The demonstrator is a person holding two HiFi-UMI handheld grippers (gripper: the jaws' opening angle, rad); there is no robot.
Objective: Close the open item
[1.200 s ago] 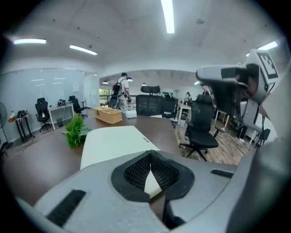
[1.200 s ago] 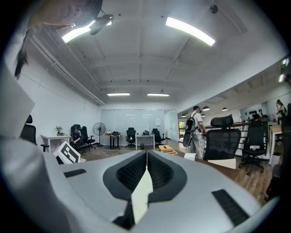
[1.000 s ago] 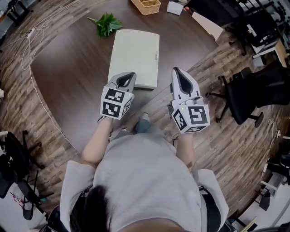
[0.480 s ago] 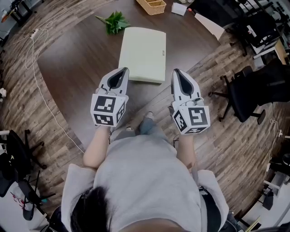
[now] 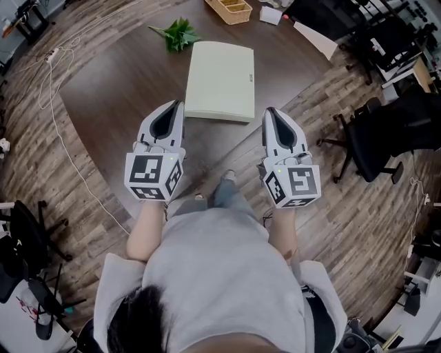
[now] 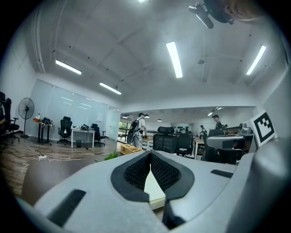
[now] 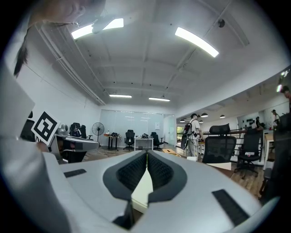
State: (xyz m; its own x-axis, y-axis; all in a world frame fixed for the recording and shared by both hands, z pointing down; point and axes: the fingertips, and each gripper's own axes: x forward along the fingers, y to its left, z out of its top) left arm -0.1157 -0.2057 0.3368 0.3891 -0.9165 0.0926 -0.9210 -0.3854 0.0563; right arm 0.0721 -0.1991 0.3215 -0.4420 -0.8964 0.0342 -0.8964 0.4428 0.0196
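Pale green and flat, the case (image 5: 220, 79) lies with its lid down on the dark brown desk (image 5: 124, 89), its long sides running away from the person. A small mark sits near its right edge. It rests ahead of both tools, roughly between the lines they point along.

The left tool (image 5: 177, 105) is clenched: in the left gripper view its two black ribbed pads meet at the tip with nothing held, and only a strip of the case's pale top shows through the gap beneath them. Seen from the head view, its tip lies just beside the case's near left corner; whether it touches cannot be told from above.

The right tool (image 5: 269, 110) is likewise clenched and empty, with its pads pressed together at the tip in the right gripper view. It points along the desk's right edge, just off the case's near right corner and apart from it.

Beyond the case, a green leafy sprig (image 5: 178, 33) lies on the desk near the far left corner, and a wicker basket (image 5: 233, 8) stands at the far edge. A white cable (image 5: 55, 103) trails over the wood floor to the left, and a black office chair (image 5: 386, 138) stands to the right.
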